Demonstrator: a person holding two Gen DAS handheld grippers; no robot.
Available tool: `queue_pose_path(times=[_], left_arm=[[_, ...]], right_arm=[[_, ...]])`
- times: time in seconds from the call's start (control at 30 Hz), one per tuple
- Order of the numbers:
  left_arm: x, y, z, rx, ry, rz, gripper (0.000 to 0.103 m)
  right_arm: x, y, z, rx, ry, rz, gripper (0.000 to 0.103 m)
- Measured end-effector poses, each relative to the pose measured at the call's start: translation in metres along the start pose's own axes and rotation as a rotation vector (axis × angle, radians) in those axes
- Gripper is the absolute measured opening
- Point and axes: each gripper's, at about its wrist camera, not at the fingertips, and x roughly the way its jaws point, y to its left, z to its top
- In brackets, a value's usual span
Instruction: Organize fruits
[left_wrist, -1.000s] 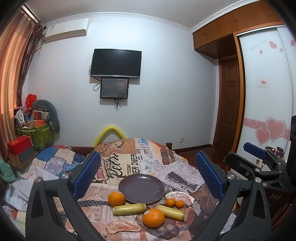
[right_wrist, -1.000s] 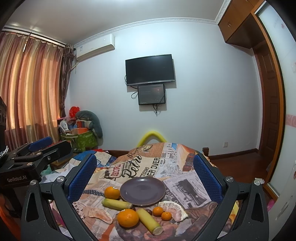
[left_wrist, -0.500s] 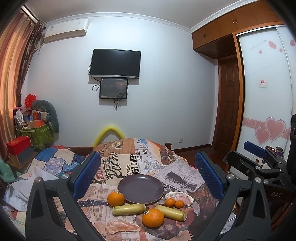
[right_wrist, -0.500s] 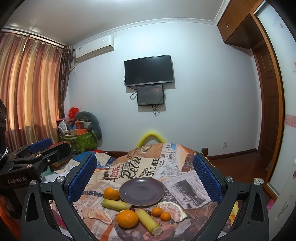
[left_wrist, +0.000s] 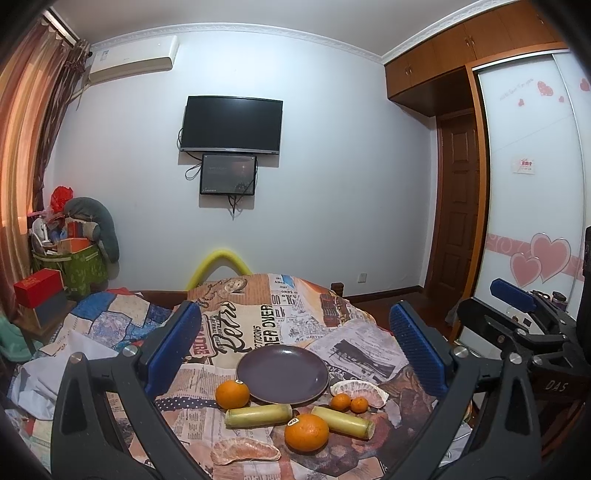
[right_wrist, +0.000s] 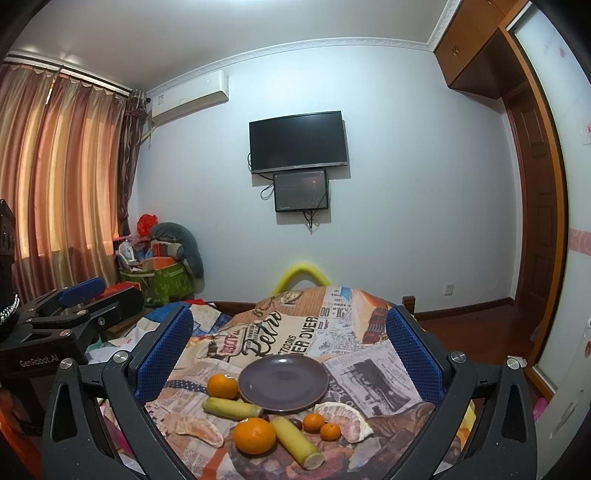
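Note:
A dark purple plate (left_wrist: 282, 373) (right_wrist: 283, 382) lies empty on a newspaper-print cloth. Around its near side lie two oranges (left_wrist: 232, 394) (left_wrist: 306, 432), two yellow-green cane pieces (left_wrist: 258, 415) (left_wrist: 343, 422), two small tangerines (left_wrist: 340, 401) (left_wrist: 359, 405) and two peeled pomelo segments (left_wrist: 245, 450) (left_wrist: 360, 389). The near orange also shows in the right wrist view (right_wrist: 255, 435). My left gripper (left_wrist: 293, 343) is open and empty, held above and short of the fruit. My right gripper (right_wrist: 289, 339) is open and empty too, to the right of the left one.
The cloth (left_wrist: 255, 325) covers a table that drops off at the far edge. A yellow foam arch (left_wrist: 218, 264) stands behind it. A green bin of clutter (left_wrist: 70, 266) and a red box (left_wrist: 37, 288) stand at left, a wooden door (left_wrist: 458, 206) at right.
Both views have shifted very slightly. The fruit and the plate have not moved, and both grippers stay open.

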Motion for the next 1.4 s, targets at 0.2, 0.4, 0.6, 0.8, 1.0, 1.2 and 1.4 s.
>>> queue_pose_path(times=[0.2, 0.4, 0.6, 0.8, 1.0, 1.2, 1.4], left_arm=[[0.001, 0.0, 0.0, 0.002, 0.0, 0.001, 0.103], [0.0, 0.0, 0.0, 0.004, -0.002, 0.004, 0.103], [0.0, 0.0, 0.0, 0.004, -0.004, 0.004, 0.103], [0.001, -0.001, -0.002, 0.005, -0.003, 0.002, 0.103], [0.005, 0.001, -0.005, 0.012, 0.009, 0.008, 0.103], [0.024, 0.014, -0.017, 0.0, 0.083, 0.018, 0.103], [0.045, 0.035, -0.037, -0.024, 0.175, 0.049, 0.097]], right_arm=[[0.0, 0.0, -0.001, 0.0, 0.001, 0.002, 0.103], [0.001, 0.001, -0.001, -0.001, 0.003, 0.004, 0.103], [0.001, 0.002, -0.001, -0.001, 0.004, 0.003, 0.103], [0.002, 0.002, -0.001, -0.001, 0.007, 0.005, 0.103], [0.01, 0.001, -0.008, -0.002, 0.043, 0.003, 0.103], [0.026, -0.001, -0.026, -0.015, 0.127, 0.015, 0.103], [0.048, -0.005, -0.052, 0.01, 0.25, 0.038, 0.103]])
